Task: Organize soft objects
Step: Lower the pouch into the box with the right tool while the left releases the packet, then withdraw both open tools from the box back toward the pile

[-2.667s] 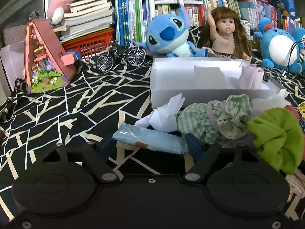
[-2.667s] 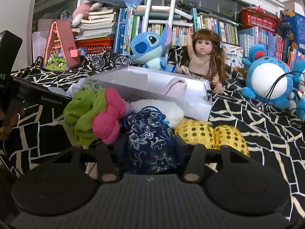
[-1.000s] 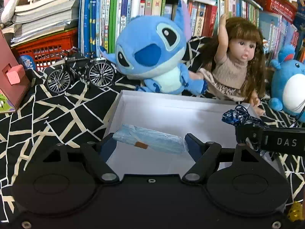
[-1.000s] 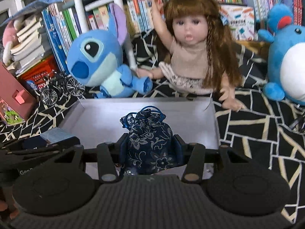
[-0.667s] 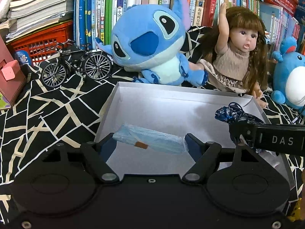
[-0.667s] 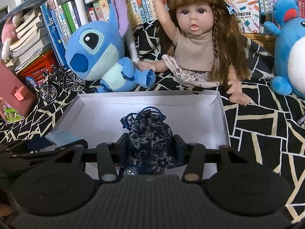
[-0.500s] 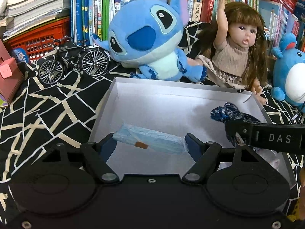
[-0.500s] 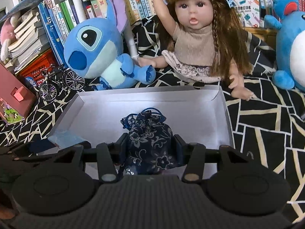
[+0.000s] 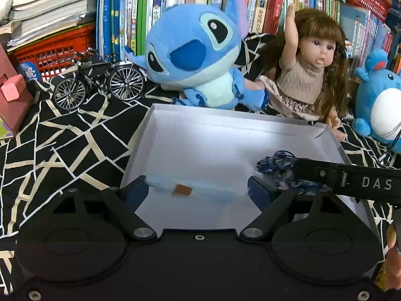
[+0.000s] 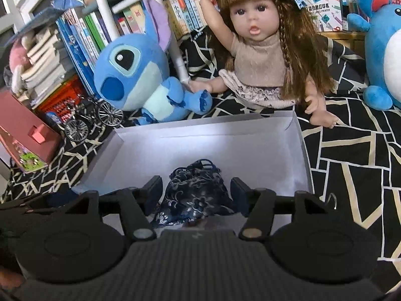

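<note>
Now my right hand-held gripper point(image 10: 195, 193) has spread, dropping the navy floral drawstring pouch point(image 10: 194, 195) into the white cardboard box point(image 10: 299, 135); my left hand-held gripper point(image 9: 196, 188) still pinches the pale-blue plastic-wrapped tissue pack point(image 9: 195, 186) at its 9 o'clock side.

Your left hand-held gripper point(image 9: 196, 188): black body, blue finger pads. Packet point(image 9: 195, 188) you hold there: pale blue, small brown patch. Your right hand-held gripper point(image 10: 196, 192): black. Pouch point(image 10: 195, 195) between its fingers: navy, silver-white floral print. Box point(image 10: 299, 135): white inside. Cloth point(image 9: 62, 145) under box: black, cream cracked-line pattern. Plush point(image 9: 200, 57): blue, light-blue belly. Doll point(image 10: 260, 57): brown hair, beige top. Crate point(image 9: 50, 52): red.
</note>
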{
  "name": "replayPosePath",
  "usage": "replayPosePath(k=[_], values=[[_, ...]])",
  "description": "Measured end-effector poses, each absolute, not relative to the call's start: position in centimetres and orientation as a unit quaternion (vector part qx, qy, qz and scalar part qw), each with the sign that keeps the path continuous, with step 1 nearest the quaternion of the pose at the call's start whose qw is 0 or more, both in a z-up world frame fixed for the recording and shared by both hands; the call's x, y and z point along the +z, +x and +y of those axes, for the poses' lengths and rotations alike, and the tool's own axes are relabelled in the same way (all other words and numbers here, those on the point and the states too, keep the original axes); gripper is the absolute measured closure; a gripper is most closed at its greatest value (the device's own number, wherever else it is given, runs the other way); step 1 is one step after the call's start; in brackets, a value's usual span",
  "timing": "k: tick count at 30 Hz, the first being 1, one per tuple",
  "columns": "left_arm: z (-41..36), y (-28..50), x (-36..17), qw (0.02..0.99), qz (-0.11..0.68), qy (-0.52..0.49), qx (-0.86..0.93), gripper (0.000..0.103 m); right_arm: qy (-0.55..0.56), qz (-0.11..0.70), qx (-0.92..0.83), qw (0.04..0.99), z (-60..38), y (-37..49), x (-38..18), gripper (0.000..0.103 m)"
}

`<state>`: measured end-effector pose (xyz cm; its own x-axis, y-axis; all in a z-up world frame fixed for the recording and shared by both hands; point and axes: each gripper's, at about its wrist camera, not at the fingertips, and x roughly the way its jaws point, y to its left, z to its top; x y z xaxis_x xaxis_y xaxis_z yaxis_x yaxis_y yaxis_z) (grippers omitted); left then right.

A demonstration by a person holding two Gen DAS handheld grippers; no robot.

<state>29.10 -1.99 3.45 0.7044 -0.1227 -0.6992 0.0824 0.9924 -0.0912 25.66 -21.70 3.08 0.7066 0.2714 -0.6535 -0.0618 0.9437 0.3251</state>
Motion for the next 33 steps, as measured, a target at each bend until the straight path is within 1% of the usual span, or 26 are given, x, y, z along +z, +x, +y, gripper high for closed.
replayPosePath(k=[2, 5, 7, 11, 20, 23, 33], values=[[-1.9, 28.7, 3.9, 0.925, 0.375, -0.027, -0.058, 0.012, 0.144, 0.364, 0.094, 0.915, -21.9, 25.3, 3.5, 0.025], [-2.0, 27.8, 4.6, 0.931, 0.361, -0.016, -0.058, 0.008, 0.146, 0.352, 0.098, 0.919, -22.2, 24.6, 4.1, 0.023], [-2.2, 27.1, 5.1, 0.935, 0.349, -0.005, -0.06, 0.007, 0.144, 0.342, 0.102, 0.923, -22.3, 23.9, 4.6, 0.021], [-2.3, 25.4, 6.0, 0.941, 0.332, 0.011, -0.068, 0.007, 0.138, 0.321, 0.111, 0.93, -22.5, 22.2, 5.4, 0.018], [-1.8, 20.8, 7.6, 0.95, 0.298, 0.011, -0.092, 0.004, 0.117, 0.274, 0.128, 0.946, -22.7, 17.6, 6.8, 0.014], [-1.8, 19.1, 7.7, 0.951, 0.291, 0.015, -0.101, 0.004, 0.112, 0.26, 0.134, 0.95, -22.8, 16.2, 6.9, 0.011], [-1.4, 14.5, 7.2, 0.95, 0.287, 0.009, -0.12, 0.004, 0.102, 0.232, 0.138, 0.957, -23.1, 12.2, 6.6, 0.008]])
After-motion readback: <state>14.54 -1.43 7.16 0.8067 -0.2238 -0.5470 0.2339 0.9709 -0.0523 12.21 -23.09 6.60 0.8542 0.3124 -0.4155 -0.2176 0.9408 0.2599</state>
